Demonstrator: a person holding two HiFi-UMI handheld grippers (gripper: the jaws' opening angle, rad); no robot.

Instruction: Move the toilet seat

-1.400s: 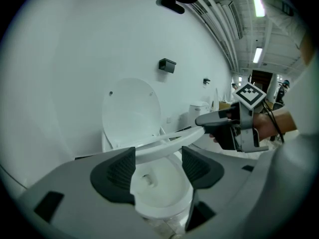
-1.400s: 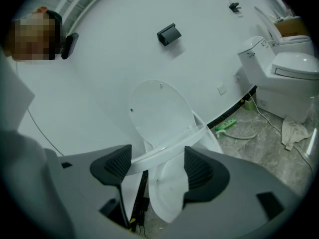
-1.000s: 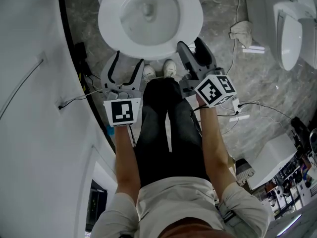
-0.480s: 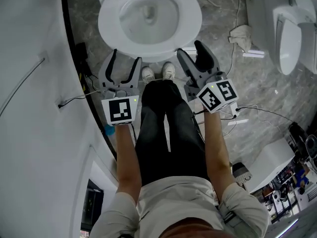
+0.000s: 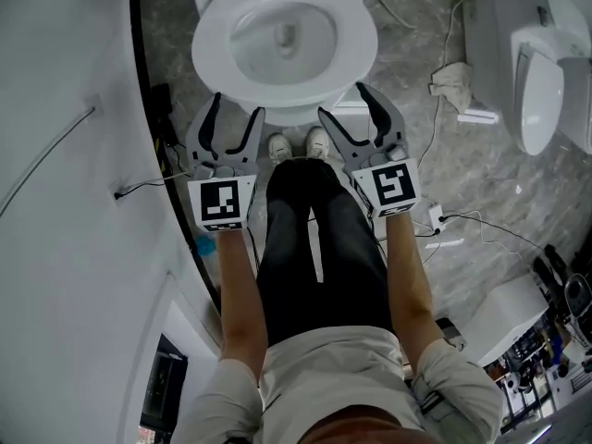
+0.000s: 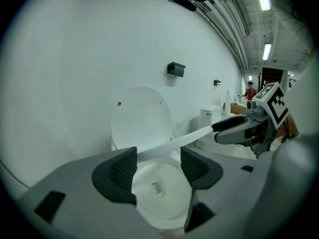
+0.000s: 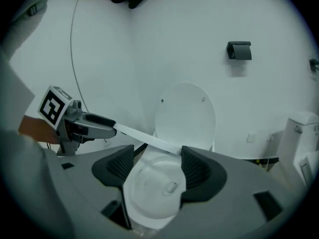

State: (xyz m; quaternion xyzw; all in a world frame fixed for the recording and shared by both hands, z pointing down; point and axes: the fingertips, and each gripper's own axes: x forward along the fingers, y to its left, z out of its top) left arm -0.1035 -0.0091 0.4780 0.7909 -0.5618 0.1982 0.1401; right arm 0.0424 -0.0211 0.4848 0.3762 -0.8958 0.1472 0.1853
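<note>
**Head view:** A white toilet seat ring (image 5: 355,48) is being faced by a person in black trousers (image 5: 314,239). The white shoes (image 5: 298,142) are being kept on the grey marbled floor (image 5: 481,155), just short of the white ceramic toilet bowl (image 5: 287,35). The grey two-jaw left gripper (image 5: 236,107) and the grey two-jaw right gripper (image 5: 342,100) are being held side by side at the ring's front edge, both with jaws spread wide. A second white toilet (image 5: 541,72) is standing well apart at the right.

**Left gripper view:** The seat (image 6: 169,144) is being shown edge-on as a slanting white band above the bowl's rim. It is running from behind the wide-set black ribbed pads (image 6: 117,171) to the right gripper's tip (image 6: 234,129). Nothing is being pinched. The white oval lid (image 6: 142,116) is standing upright against the white wall (image 6: 75,83).

**Right gripper view:** The same band (image 7: 144,137) is being seen stretching from the left gripper's tip (image 7: 94,126) to this gripper's right-hand pad. These jaws, having just been narrowing a little, are standing wide, with only the bowl showing in the gap. Whether either gripper's tips are bearing on the seat cannot be told.
</note>
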